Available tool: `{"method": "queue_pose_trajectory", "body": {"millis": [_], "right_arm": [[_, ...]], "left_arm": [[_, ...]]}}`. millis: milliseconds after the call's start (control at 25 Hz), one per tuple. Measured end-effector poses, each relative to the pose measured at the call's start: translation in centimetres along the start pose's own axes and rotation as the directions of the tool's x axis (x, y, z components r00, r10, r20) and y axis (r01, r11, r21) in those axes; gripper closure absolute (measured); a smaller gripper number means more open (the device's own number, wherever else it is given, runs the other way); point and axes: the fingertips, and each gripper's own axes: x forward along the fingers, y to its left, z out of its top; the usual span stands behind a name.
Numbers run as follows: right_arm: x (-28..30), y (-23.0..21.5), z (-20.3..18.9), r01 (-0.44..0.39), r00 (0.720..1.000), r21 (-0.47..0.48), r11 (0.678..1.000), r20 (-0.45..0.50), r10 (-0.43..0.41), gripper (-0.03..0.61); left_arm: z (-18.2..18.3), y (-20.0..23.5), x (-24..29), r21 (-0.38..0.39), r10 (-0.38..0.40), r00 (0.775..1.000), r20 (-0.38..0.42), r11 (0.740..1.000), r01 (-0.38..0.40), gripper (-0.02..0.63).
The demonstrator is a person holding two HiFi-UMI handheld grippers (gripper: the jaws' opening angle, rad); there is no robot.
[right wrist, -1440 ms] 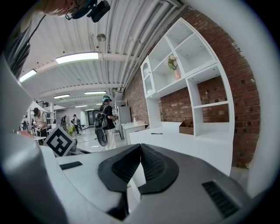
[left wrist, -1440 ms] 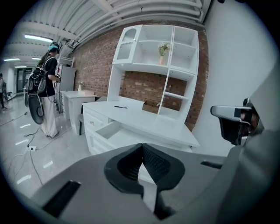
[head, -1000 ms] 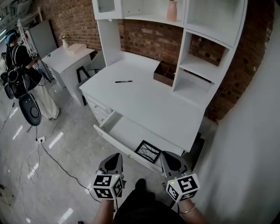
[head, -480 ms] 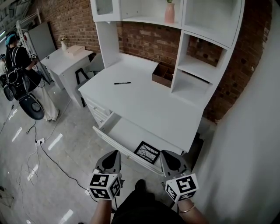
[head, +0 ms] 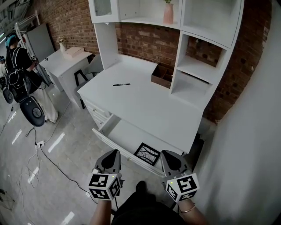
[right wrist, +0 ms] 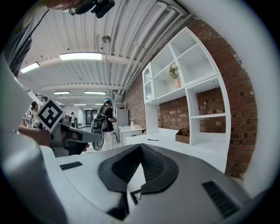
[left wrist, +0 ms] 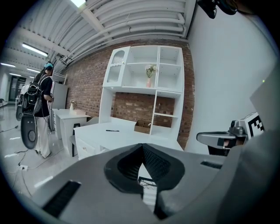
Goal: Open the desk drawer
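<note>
1. A brick wall (head: 149, 41) runs behind everything, and a glossy grey floor (head: 52, 167) lies below with a dark cable (head: 57, 160) trailing across it.
2. A tall white shelf unit (head: 178, 66) stands on the back of the white counter (head: 145, 101), against the wall.
3. A smaller white side counter (head: 66, 59) stands to the left. A person (head: 17, 61) carrying dark gear stands beyond it at the far left edge.
4. The drawer (head: 125, 134) sits under the counter's front edge. It is pulled out toward the camera, and its pale bottom is exposed.
5. The left hand-held gripper (head: 115, 152) is held low in front of the drawer's front panel. Its jaws are pressed together with nothing between them, as its own view (left wrist: 142, 146) confirms.
6. The right hand-held gripper (head: 166, 154) is level with the left one, just off the drawer's right front corner. Its jaws are likewise closed tip to tip and empty (right wrist: 141, 145). Neither one appears to touch the drawer.
7. A brown wooden box (head: 161, 75) rests on the counter against the shelf unit's lower right section.
8. A black-framed picture (head: 147, 153) lies flat inside the drawer at its front right.
9. A pink vase (head: 168, 12) stands on an upper shelf.
10. A black pen (head: 121, 84) lies on the counter's left half, well apart from the box.
</note>
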Motion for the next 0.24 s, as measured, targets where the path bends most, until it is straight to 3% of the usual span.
{"method": "queue_pose_trajectory", "body": {"millis": [240], "right_arm": [[0.48, -0.39, 0.00, 0.004, 1.000, 0.003, 1.000, 0.004, -0.004, 0.574]], "left_arm": [[0.49, -0.02, 0.69, 0.009, -0.009, 1.000, 0.006, 1.000, 0.009, 0.604]]}}
